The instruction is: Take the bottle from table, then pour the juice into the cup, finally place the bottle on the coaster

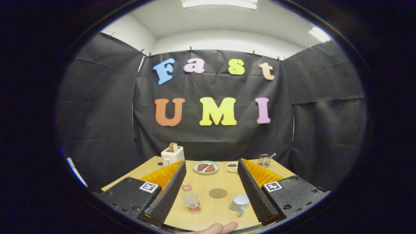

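The gripper (211,190) is being held spread — nothing gripped. One bottle (191,202), one cup (240,203) and one coaster (218,193) are being framed between its fingers on the counter (211,214).

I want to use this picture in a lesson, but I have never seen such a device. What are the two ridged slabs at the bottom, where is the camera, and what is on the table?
The camera rides on a hand-held two-finger gripper and looks forward along its fingers; the ridged slabs are those fingers, spread open and holding nothing. Between them on the light wooden table stand a small clear open bottle with a little reddish juice, a round brown coaster and a white cup with a handle. Beyond lie a pale plate with brown pieces, a small dish, a white toaster holding bread and a wire holder. A person's fingertips show nearest the camera.
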`<state>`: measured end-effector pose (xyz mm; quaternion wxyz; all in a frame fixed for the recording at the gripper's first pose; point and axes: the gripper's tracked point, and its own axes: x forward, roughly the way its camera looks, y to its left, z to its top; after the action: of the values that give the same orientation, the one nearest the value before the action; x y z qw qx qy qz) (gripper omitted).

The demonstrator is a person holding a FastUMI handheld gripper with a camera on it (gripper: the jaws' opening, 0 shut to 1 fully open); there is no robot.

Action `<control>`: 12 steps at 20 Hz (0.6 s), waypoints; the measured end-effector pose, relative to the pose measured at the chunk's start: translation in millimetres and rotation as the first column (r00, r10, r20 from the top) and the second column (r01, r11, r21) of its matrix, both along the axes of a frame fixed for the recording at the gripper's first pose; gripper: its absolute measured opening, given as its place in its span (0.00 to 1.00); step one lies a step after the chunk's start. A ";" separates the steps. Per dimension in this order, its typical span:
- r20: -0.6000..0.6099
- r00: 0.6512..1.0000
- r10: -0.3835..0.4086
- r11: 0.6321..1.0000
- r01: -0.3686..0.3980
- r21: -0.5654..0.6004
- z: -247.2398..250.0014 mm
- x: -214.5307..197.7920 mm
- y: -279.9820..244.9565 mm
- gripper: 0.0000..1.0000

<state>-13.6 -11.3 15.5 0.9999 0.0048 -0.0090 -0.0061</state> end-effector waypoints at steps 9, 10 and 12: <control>-0.015 1.000 0.010 1.000 -0.010 0.013 -30.9 6.4 8.5 1.00; -0.016 1.000 0.010 1.000 -0.010 0.010 -33.6 6.9 10.9 1.00; -0.012 1.000 0.013 1.000 -0.013 0.008 -38.8 9.7 14.6 1.00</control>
<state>-3.9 3.4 -23.3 1.0000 0.0087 -0.0031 0.0005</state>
